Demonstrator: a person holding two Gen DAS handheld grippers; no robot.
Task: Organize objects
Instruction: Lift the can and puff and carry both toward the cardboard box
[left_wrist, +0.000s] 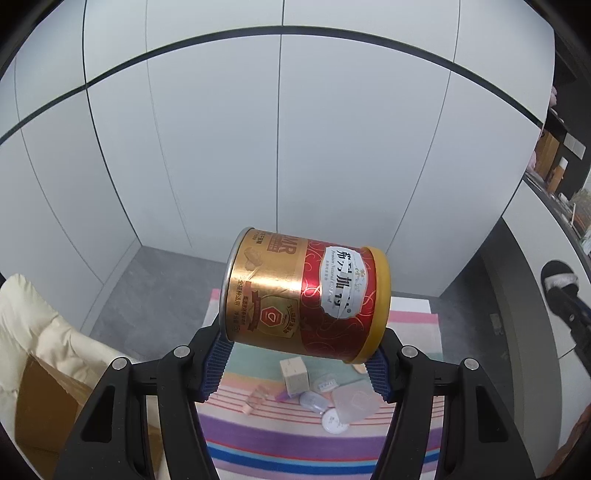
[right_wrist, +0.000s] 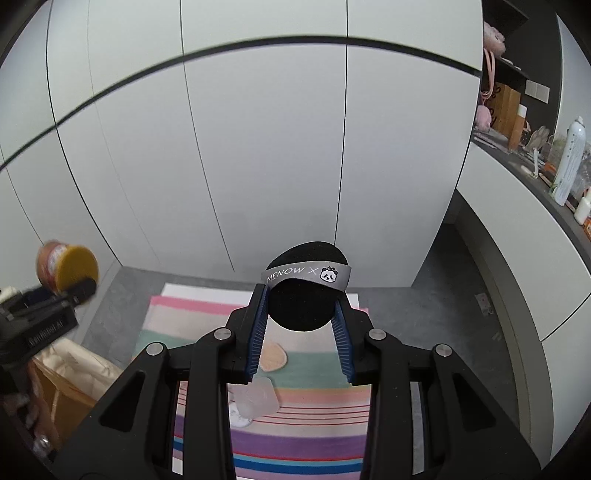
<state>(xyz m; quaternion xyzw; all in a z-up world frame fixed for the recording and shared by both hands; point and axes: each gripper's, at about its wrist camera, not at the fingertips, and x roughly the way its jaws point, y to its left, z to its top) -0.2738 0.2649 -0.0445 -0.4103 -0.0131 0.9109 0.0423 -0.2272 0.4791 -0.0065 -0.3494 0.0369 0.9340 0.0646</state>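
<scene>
My left gripper (left_wrist: 299, 354) is shut on a red and gold can (left_wrist: 306, 295) with a yellow lid, held on its side in the air above a striped mat (left_wrist: 295, 443). The can (right_wrist: 68, 267) also shows blurred at the left of the right wrist view. My right gripper (right_wrist: 301, 314) is shut on a black powder puff (right_wrist: 306, 306) with a grey "MENOW X" ribbon, also held above the mat (right_wrist: 314, 435). The puff (left_wrist: 559, 278) shows at the right edge of the left wrist view.
On the mat lie a small wooden cube (left_wrist: 294, 376), a clear case (left_wrist: 352, 404), a white disc (left_wrist: 334, 421), a small bottle (left_wrist: 256, 398) and a beige puff (right_wrist: 272, 357). A lined cardboard box (left_wrist: 40, 387) stands left. White cabinet doors (left_wrist: 295, 147) behind; a cluttered shelf (right_wrist: 546, 158) right.
</scene>
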